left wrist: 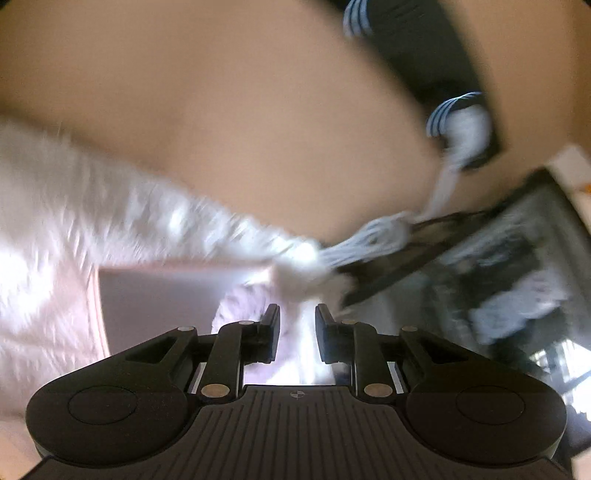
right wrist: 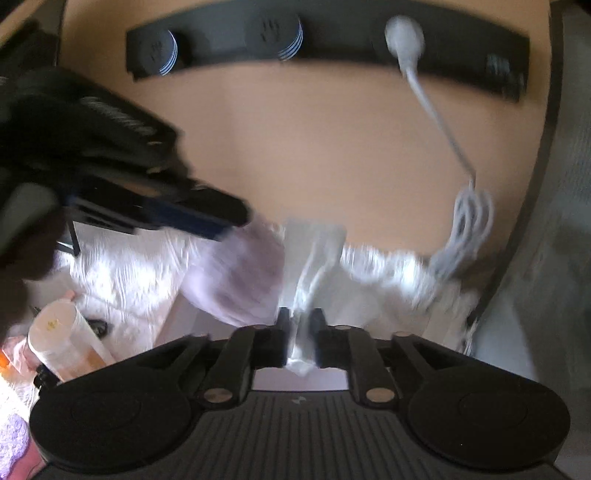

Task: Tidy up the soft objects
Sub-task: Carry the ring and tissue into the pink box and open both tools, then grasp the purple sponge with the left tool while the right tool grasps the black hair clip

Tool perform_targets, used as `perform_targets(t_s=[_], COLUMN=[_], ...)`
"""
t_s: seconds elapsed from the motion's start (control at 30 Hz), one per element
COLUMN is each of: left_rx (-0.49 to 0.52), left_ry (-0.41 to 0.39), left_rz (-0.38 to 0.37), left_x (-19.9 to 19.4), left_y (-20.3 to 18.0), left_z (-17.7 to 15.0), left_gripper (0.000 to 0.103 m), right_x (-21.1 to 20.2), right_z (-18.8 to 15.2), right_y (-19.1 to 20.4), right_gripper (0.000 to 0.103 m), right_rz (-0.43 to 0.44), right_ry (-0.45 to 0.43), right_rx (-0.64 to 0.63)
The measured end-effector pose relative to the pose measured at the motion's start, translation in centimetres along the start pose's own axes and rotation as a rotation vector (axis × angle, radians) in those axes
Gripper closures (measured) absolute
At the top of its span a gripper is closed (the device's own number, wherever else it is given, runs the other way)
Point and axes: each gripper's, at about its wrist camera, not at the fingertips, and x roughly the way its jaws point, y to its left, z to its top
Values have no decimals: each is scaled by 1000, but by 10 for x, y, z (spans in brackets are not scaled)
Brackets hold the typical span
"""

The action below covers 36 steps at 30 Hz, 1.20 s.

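Both views are smeared by motion blur, so fine detail is lost.

In the right wrist view, the right hand-held gripper (right wrist: 300,334) has its jaws drawn close together on a strip of white cloth (right wrist: 314,251), which runs up between the fingers and hangs out below them. Just left of that strip lies a pale lilac cloth (right wrist: 240,277), and under both spreads a white fluffy cloth (right wrist: 122,273) that reaches along the near part of the tan bench (right wrist: 332,147). The left hand-held gripper (right wrist: 221,218) shows here as a dark shape coming in from the left, its tip over the lilac cloth. A black power strip (right wrist: 332,40) sits along the far edge of the bench with a white plug (right wrist: 404,35) in it; its white cable (right wrist: 469,221) runs toward the near right and ends in a bundled coil beside the fluffy cloth. At the near left a cream tube (right wrist: 62,332) lies among other blurred items.

In the left wrist view, the left hand-held gripper (left wrist: 297,325) has its jaws partly apart with white and lilac fabric between them; whether they pinch it I cannot tell. The fluffy cloth (left wrist: 92,221) fills the left side.
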Motion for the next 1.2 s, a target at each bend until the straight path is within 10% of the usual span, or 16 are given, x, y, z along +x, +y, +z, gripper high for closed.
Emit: perform_targets(t_s=[0.17, 0.43, 0.6, 0.87, 1.2], left_rx=[244, 152, 284, 128, 279], left_ry=[83, -147, -199, -287, -89], left_rz=[298, 85, 263, 481, 610], left_x=[37, -49, -118, -206, -186], left_y=[1, 3, 8, 64, 47], left_z=[-27, -42, -88, -171, -263], left_gripper=[79, 79, 79, 79, 79], right_x=[-15, -37, -50, -60, -41], right_z=[-43, -82, -87, -92, -102], right_y=[-7, -9, 14, 71, 124], right_gripper=[64, 57, 45, 40, 40], right_rz=[39, 13, 38, 141, 270], right_ry=[30, 67, 5, -50, 54], right_rx=[45, 42, -5, -133, -217])
